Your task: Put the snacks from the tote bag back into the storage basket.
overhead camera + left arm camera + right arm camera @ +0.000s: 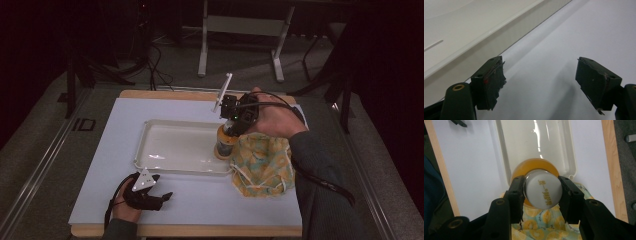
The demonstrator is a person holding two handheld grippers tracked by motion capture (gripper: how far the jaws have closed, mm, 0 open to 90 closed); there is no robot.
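Observation:
An orange bottle (225,142) with a white cap (543,192) stands upright at the right end of the white tray (165,125). My right gripper (231,122) comes down on it from above, shut on the cap, jaws either side of it (543,192). A yellow patterned cloth bag (261,165) lies just right of the tray, under my right hand. My left gripper (161,196) rests on the white mat near the front left, open with nothing between its jaws (540,82), beside the tray's front wall (474,52).
A white mat (100,165) covers the wooden table (190,231). The tray's inside (534,142) is bare apart from the bottle. Table legs and cables stand on the floor beyond the far edge.

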